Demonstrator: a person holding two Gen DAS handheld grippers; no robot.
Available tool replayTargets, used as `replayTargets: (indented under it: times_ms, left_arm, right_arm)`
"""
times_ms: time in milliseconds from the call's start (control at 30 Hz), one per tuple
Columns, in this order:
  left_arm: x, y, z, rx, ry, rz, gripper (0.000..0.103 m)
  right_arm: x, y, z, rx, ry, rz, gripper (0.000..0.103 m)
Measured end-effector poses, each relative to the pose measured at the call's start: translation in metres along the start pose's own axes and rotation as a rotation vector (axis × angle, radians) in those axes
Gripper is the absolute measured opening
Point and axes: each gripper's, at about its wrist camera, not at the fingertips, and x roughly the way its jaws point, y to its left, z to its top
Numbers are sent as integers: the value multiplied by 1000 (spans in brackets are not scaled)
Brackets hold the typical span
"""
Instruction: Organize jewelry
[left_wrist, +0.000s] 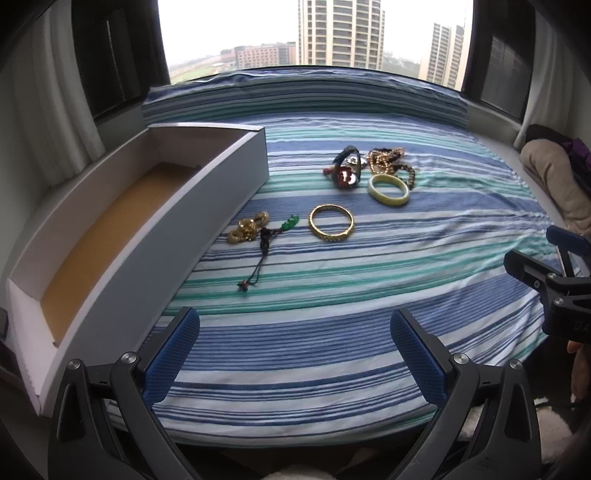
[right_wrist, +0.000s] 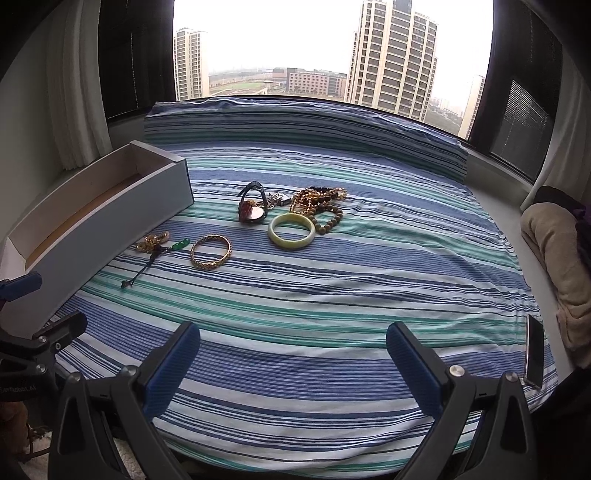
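Observation:
Jewelry lies on a striped cloth: a gold bangle (left_wrist: 331, 223) (right_wrist: 210, 252), a pale jade bangle (left_wrist: 388, 189) (right_wrist: 292, 231), a gold clasp piece (left_wrist: 246, 226) (right_wrist: 152, 241), a green pendant on a dark cord (left_wrist: 266, 240) (right_wrist: 162, 254), a dark watch with a red piece (left_wrist: 345, 172) (right_wrist: 253, 205), and a heap of bead necklaces (left_wrist: 391, 160) (right_wrist: 321, 201). A long white box (left_wrist: 207, 188) (right_wrist: 122, 221), empty, stands at the left. My left gripper (left_wrist: 295, 350) and right gripper (right_wrist: 293, 358) are both open and empty, well short of the jewelry.
A phone (right_wrist: 535, 356) lies at the cloth's right edge. A beige blanket (right_wrist: 557, 258) (left_wrist: 554, 177) is piled at the right. The window and a raised striped cushion (left_wrist: 303, 96) bound the far side. The right gripper shows at the right edge of the left wrist view (left_wrist: 554, 280).

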Motion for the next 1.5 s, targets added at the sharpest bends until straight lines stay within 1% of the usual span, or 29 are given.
replayTargets:
  times_ms: [100,200,333,433,500,567,700,767,833,900,933,1000,1033,1067,1167,1267,1367,1433,1500]
  left_arm:
    - [10,9,8,-21,20,-19,103]
    - [27,24,22,-74,58,-79,103]
    - [64,36,40,-107,119,-143,102]
    - [96,36,50,-103,165,-160,102]
    - [117,34,57,-97,193,-162,96]
    - [132,34,62,-87,217,-163,81]
    - [154,36,67,-79,237,-139,74]
    - [164,37,68,-65,252,-120,60]
    - [174,39,67,-56,267,-102,54]
    - [180,41,64,-54,279,-85,51]
    - [182,42,62,-53,285,-81,47]
    - [181,42,59,-36,268,-55,36]
    - [179,41,57,-22,262,-40,19]
    - [178,42,56,-18,258,-39,6]
    - [170,49,50,-51,267,-88,5]
    - [155,57,35,-82,280,-132,5]
    - [136,66,16,-101,291,-147,5]
    - [123,74,3,-117,300,-146,5]
    - [114,82,-9,-138,306,-135,5]
  right_arm:
    - [8,0,1,-1,14,2,103]
    - [15,-2,2,4,28,3,102]
    - [24,-8,2,14,45,3,103]
    - [32,-13,1,24,63,5,103]
    - [36,-16,1,31,73,5,103]
    - [39,-19,1,38,78,3,103]
    - [46,-25,2,53,86,-2,103]
    - [52,-27,2,60,94,-3,103]
    - [57,-28,2,64,107,1,103]
    - [62,-27,3,62,114,7,102]
    - [64,-26,4,59,116,10,103]
    - [66,-25,5,54,116,14,103]
    - [68,-23,6,51,116,15,103]
    - [69,-23,7,49,117,15,103]
    - [74,-20,11,45,122,22,103]
    - [75,-16,15,34,118,33,103]
    - [77,-9,21,19,114,63,103]
    - [81,-1,30,1,114,125,103]
    - [91,13,43,-27,118,223,102]
